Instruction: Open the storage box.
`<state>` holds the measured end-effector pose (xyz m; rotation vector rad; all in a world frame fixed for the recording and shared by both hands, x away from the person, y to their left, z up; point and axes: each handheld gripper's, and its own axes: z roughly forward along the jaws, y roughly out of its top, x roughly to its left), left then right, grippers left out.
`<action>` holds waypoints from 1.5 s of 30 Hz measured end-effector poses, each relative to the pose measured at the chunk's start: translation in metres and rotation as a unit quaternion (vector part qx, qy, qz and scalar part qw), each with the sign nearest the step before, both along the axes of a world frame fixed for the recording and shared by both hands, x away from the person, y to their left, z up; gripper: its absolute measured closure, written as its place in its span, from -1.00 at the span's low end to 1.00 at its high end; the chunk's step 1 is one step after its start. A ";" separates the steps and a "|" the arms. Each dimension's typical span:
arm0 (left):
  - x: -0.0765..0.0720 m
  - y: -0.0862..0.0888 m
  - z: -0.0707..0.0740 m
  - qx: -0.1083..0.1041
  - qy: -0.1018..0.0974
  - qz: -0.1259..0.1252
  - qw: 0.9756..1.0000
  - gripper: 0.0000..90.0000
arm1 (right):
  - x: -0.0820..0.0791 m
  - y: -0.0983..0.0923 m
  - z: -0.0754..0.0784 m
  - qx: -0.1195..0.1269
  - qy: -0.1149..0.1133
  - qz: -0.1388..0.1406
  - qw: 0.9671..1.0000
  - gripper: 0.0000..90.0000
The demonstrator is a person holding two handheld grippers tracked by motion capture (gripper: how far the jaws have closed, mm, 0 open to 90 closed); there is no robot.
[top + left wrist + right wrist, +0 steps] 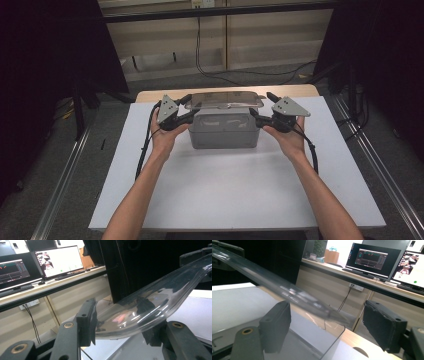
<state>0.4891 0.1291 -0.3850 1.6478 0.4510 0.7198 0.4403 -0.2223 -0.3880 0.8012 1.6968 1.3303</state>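
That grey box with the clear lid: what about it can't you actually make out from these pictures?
- Contents of the grey box: in the high view its opaque walls and glare on the clear lid hide the inside.
- Lid's near end: in the right gripper view it is motion-blurred, so contact with the jaws is unclear.
- Lid's far end: in the left gripper view it runs off the right edge.
- Front markings on the box: too small in the high view.

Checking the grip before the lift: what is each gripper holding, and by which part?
The left gripper grips the clear lid by its left end. The right gripper straddles the right end, jaws apart, not gripping.
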 end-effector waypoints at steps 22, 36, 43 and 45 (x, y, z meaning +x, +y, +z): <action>0.013 0.002 0.008 -0.011 0.001 0.011 1.000 0.25 | 0.035 -0.009 0.000 0.019 0.010 0.014 1.000 0.13; 0.018 0.001 0.009 -0.007 0.000 0.014 1.000 0.26 | 0.044 -0.006 -0.009 0.017 0.005 0.020 1.000 0.31; 0.020 0.000 0.009 -0.014 0.002 0.015 1.000 0.29 | 0.050 -0.003 -0.007 0.010 0.002 0.021 1.000 0.36; 0.021 0.001 0.010 -0.011 0.002 0.017 1.000 0.30 | 0.051 -0.003 -0.007 0.012 0.001 0.021 1.000 0.38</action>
